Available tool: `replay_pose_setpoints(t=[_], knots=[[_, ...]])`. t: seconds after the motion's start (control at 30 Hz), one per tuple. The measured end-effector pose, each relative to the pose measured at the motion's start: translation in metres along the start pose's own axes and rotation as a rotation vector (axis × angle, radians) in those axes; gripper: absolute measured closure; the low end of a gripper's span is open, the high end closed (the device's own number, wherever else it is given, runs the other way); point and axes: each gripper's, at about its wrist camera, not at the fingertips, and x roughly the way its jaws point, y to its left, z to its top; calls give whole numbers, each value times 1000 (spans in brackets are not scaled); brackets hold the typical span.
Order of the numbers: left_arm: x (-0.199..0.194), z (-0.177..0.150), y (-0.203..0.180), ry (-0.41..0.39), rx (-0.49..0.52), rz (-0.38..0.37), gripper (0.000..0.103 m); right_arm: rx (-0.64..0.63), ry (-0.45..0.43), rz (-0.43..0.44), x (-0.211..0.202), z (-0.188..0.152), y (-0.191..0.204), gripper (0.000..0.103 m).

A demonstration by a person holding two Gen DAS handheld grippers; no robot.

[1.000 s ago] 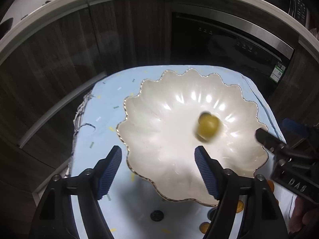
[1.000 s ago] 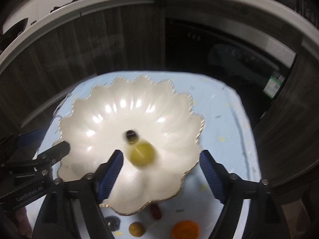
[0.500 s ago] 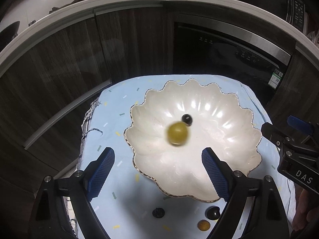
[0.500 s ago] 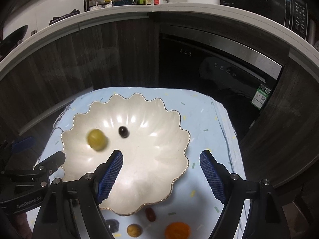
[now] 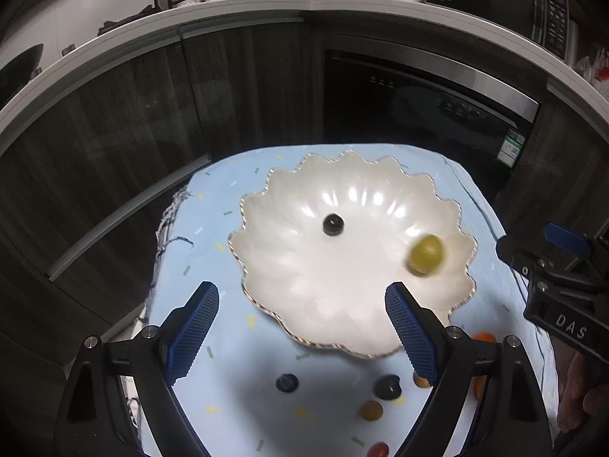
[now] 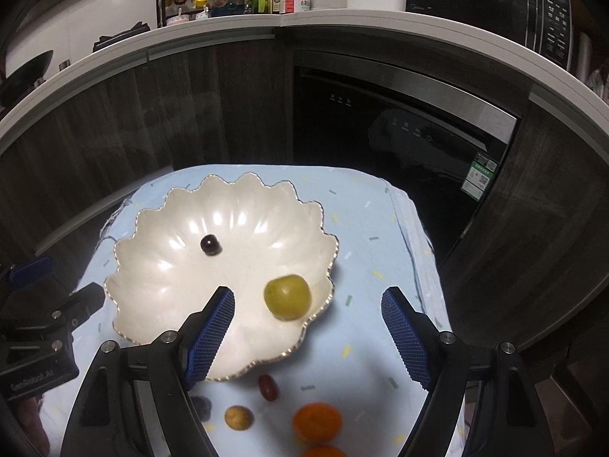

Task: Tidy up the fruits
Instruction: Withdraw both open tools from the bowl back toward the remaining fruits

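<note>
Loose in the scalloped bowl (image 6: 152,285): green fruit (image 6: 287,297), dark grape (image 6: 210,245).

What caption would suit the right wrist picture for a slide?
Open right gripper above a scalloped white bowl holding a green grape and a dark grape.

Blurred and cut-off fruit

The green fruit (image 5: 426,254) is motion-smeared; an orange (image 6: 322,451) (below the right hand-held gripper (image 6: 308,333)) is cropped.

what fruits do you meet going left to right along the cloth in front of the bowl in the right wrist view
dark berry → small yellow-brown fruit → red grape → orange
</note>
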Motion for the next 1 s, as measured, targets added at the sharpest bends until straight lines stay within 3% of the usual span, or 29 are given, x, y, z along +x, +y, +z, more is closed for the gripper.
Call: replay_pose_setpoints(t=[1.0], knots=[[-18, -68, -29, 48, 30, -75, 13, 0, 10, -17, -33, -59, -17, 22]])
